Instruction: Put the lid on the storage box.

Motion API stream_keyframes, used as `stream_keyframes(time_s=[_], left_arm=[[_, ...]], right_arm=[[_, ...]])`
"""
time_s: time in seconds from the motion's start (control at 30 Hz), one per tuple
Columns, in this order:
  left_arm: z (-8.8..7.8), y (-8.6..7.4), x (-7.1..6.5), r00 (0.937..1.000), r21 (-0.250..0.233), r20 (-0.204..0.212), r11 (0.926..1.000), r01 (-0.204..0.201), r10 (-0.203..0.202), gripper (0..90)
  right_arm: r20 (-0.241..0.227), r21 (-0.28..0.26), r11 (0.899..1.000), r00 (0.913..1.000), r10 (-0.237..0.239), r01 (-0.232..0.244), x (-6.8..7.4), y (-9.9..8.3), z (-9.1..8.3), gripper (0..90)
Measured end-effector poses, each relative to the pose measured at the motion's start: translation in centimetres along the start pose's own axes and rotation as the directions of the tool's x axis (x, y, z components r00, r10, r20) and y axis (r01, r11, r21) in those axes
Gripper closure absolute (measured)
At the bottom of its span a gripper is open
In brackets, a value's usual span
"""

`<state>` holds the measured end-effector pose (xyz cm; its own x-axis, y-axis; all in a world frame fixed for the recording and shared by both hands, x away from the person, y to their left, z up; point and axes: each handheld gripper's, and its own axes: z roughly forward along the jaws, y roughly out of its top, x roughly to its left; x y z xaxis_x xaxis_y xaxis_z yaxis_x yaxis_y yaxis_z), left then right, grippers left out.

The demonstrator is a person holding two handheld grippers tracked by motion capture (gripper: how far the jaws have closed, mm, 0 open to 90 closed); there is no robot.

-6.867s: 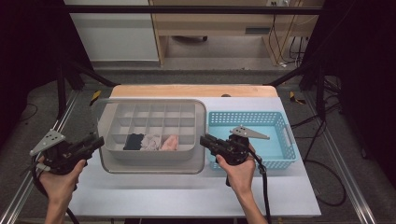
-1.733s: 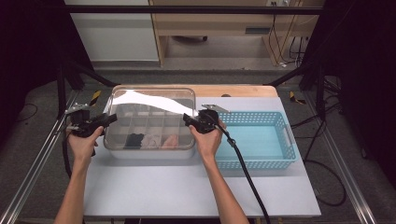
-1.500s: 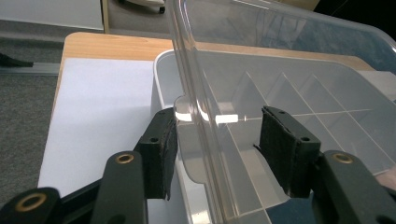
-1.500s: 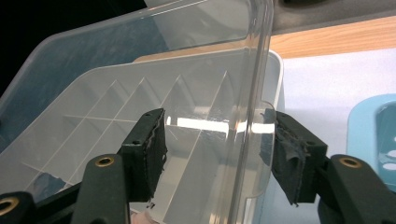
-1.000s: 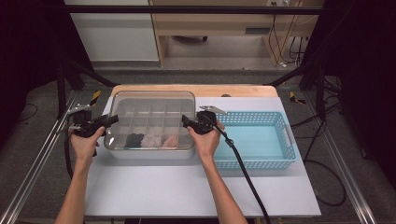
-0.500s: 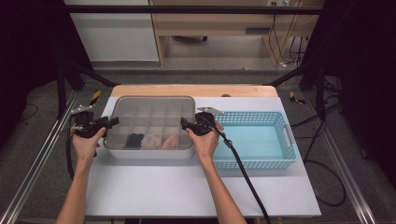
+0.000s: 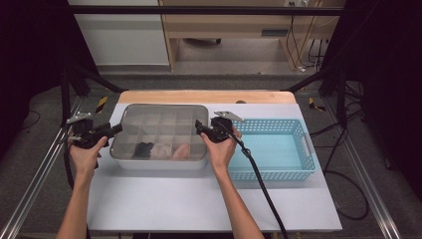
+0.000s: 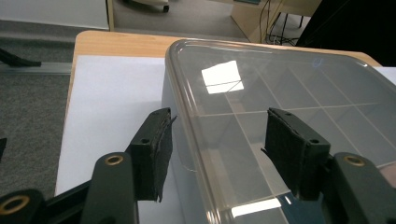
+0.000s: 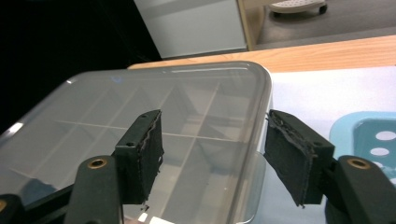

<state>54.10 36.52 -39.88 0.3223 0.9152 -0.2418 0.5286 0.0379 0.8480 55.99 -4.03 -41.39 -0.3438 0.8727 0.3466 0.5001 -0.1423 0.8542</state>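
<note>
A clear plastic lid (image 7: 158, 119) lies flat on a white compartment box (image 7: 159, 163) in the middle of the table. Through it show a black, a white and a pink soft piece (image 7: 181, 150) in the front row. My left gripper (image 7: 117, 129) is at the box's left edge. Its jaws have just been opening and now straddle the lid's rim (image 8: 187, 121) with gaps on both sides (image 8: 219, 149). My right gripper (image 7: 197, 125) is at the right edge, open, one pad over the lid (image 9: 177, 93) and the other outside it (image 9: 212, 149).
A light blue perforated basket (image 7: 298, 149) stands right of the box, close to my right hand; its corner (image 9: 369, 126) is beside the right jaw. White table surface lies in front of the box. A wooden strip (image 7: 199, 96) runs along the far edge.
The lid, held tilted above the box earlier, has come down flat onto it. Both hands sank with it and the left jaws have spread wider off the rim.
</note>
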Motion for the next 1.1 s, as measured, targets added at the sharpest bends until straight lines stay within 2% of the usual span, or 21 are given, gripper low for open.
stream_keyframes(time_s=[0.23, 0.27, 0.4, 0.57, 0.7, 0.8, 0.83, 0.9, 1.03, 1.1], left_arm=[[-1.1, -0.1, -0.9, 0.9997, 0.001, 0.008, 0.9997, -0.025, 0.025, 40.9], [-1.7, -0.1, -1.2, 0.9994, -0.003, 0.012, 0.9995, -0.032, 0.032, 41.2], [-2.5, -0.2, -1.6, 0.9989, -0.01, 0.014, 0.999, -0.045, 0.045, 42.9], [-3.6, -0.7, -2.7, 0.9969, -0.007, 0.037, 0.9975, -0.07, 0.07, 48.5], [-4.2, -1.0, -4.0, 0.9927, -0.012, 0.062, 0.9946, -0.103, 0.104, 52.7], [-4.3, -1.3, -4.7, 0.9899, -0.008, 0.073, 0.9925, -0.122, 0.122, 54.0], [-4.3, -1.6, -5.4, 0.9867, -0.003, 0.083, 0.9902, -0.14, 0.139, 54.2], [-4.4, -2.1, -6.0, 0.9826, 0.005, 0.096, 0.987, -0.161, 0.159, 54.2], [-4.8, -3.1, -6.9, 0.9757, 0.012, 0.122, 0.9827, -0.185, 0.182, 52.8], [-5.0, -3.7, -7.2, 0.9728, 0.019, 0.135, 0.9811, -0.193, 0.189, 51.3]], right_arm=[[-0.032, 0.017, 1.0, 0.9992, -0.024, 0.024, 0.3, 0.2, -0.8, 36.5], [-0.041, 0.024, 0.999, 0.9988, -0.029, 0.03, 0.3, 0.5, -1.3, 37.5], [-0.057, 0.026, 0.999, 0.9976, -0.039, 0.04, 0.3, 0.8, -2.1, 39.3], [-0.089, 0.037, 0.996, 0.9926, -0.082, 0.086, 0.5, 1.2, -3.7, 42.2], [-0.114, 0.049, 0.99, 0.9857, -0.124, 0.13, 0.5, 1.6, -5.1, 46.2], [-0.125, 0.051, 0.982, 0.9771, -0.172, 0.18, 0.4, 1.8, -6.3, 48.8], [-0.133, 0.047, 0.981, 0.9745, -0.181, 0.188, 0.3, 1.9, -6.9, 49.2], [-0.156, 0.038, 0.984, 0.9736, -0.167, 0.175, -0.1, 1.8, -7.8, 49.8], [-0.136, 0.04, 0.981, 0.974, -0.181, 0.188, -1.3, 1.7, -9.4, 48.7], [-0.144, 0.038, 0.985, 0.976, -0.164, 0.171, -2.0, 1.5, -10.0, 48.1]])
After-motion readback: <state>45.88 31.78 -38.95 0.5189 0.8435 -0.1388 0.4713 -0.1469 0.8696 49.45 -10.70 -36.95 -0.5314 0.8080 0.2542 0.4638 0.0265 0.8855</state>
